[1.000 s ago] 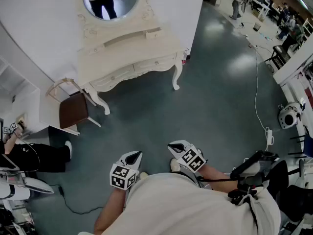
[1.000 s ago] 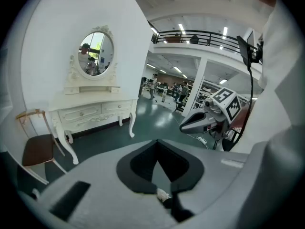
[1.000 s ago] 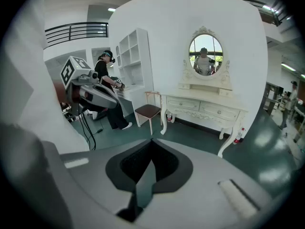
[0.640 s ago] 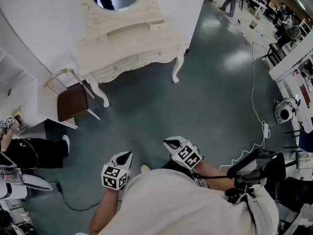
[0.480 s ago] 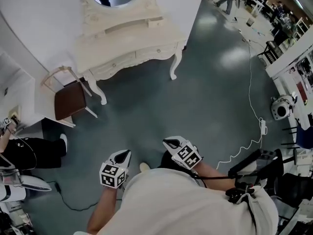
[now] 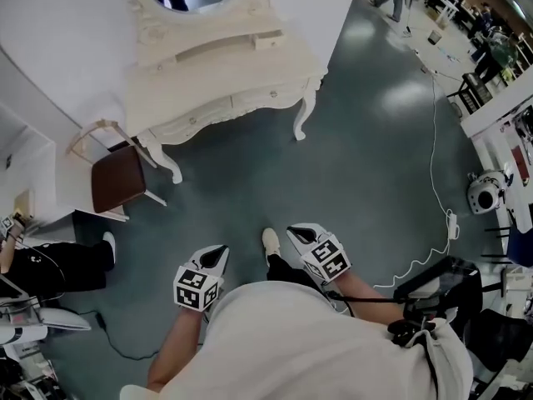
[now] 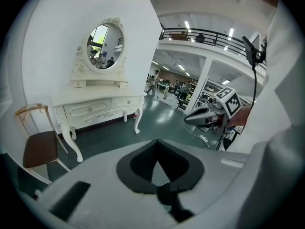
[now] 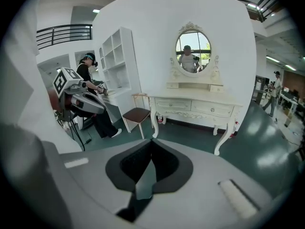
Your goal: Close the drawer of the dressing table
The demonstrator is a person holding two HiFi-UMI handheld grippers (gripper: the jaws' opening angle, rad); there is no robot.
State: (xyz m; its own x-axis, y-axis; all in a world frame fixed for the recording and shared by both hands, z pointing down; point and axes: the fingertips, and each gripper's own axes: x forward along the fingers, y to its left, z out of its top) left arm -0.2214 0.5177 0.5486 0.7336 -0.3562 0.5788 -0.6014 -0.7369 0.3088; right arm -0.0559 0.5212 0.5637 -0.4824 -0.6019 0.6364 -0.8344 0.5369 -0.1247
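The cream dressing table (image 6: 225, 73) with its oval mirror stands against the white wall at the top of the head view, and one small upper drawer (image 6: 268, 39) at its right sticks out a little. My left gripper (image 6: 218, 253) and right gripper (image 6: 300, 233) are held low before my body, a good stretch of floor short of the table, both shut and holding nothing. The left gripper view shows the dressing table (image 7: 95, 109) ahead on the left, beyond the left gripper (image 7: 157, 149). In the right gripper view the dressing table (image 8: 200, 104) is ahead on the right, past the right gripper (image 8: 151, 144).
A brown-seated chair (image 6: 117, 177) stands left of the table by a white shelf unit (image 8: 116, 61). A person in dark trousers (image 6: 50, 265) sits at the left edge. A white cable (image 6: 433, 165) runs over the grey-green floor on the right, near a white device (image 6: 487, 194).
Both grippers have moved forward over the floor toward the table, and a shoe now shows between them. Both stay shut.
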